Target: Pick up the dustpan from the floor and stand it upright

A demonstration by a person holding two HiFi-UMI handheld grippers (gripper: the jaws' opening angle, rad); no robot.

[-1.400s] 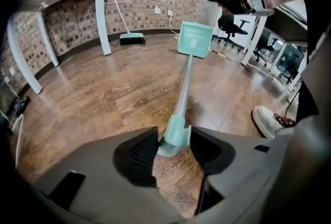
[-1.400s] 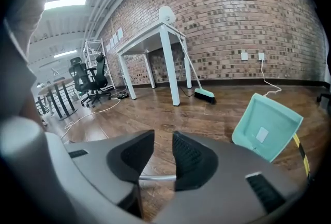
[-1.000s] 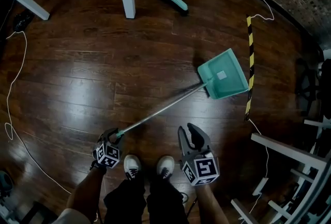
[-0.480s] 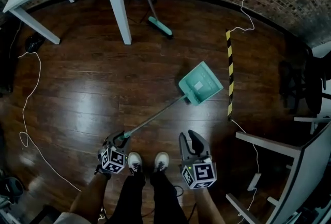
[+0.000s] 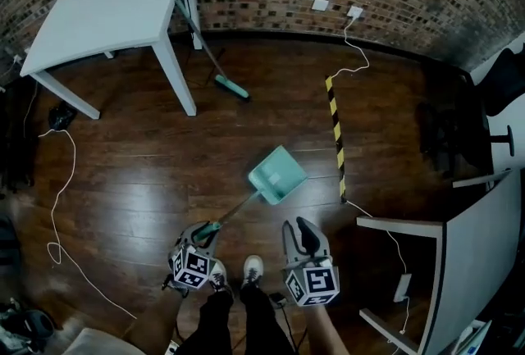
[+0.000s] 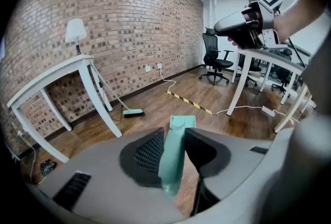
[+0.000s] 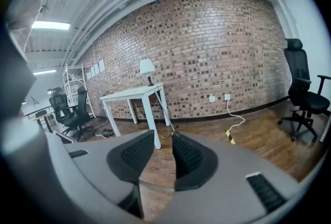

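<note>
1. Teal is the colour to watch: the teal plastic dustpan (image 5: 277, 175) is out near the middle of the dark wooden floor (image 5: 123, 148), just short of the yellow-and-black striped tape (image 5: 335, 132). Its long grey metal pole (image 5: 239, 208) slants back toward the person's feet.
2. The left claw (image 5: 204, 232) is clenched on the teal grip (image 6: 172, 161) at the pole's top end. In the left gripper view the ribbed pads (image 6: 150, 153) press it from both sides, with the pan dead ahead.
3. The right claw (image 5: 300, 228) hangs released beside it, with only floorboards showing through the gap between its pads. It holds nothing.
4. Whether the pan's lip touches the boards or hangs just clear, I can't call.
5. To do this well, I'd say bring the grip over the pan so the pole goes vertical, and go slowly. One grip at the end of a long pole invites the pan to swing or twist. The free right claw could steady the pole lower down. Test the balance before letting go.
6. For a lean-to, the white counter (image 5: 107, 9) at the floor's far-left corner already props a teal-headed broom (image 5: 232, 88).
7. No writing is readable. A paler square on the pan may be a label, but it is too small to read. The marker cubes (image 5: 194, 270) carry black-and-white patterns and no words.
</note>
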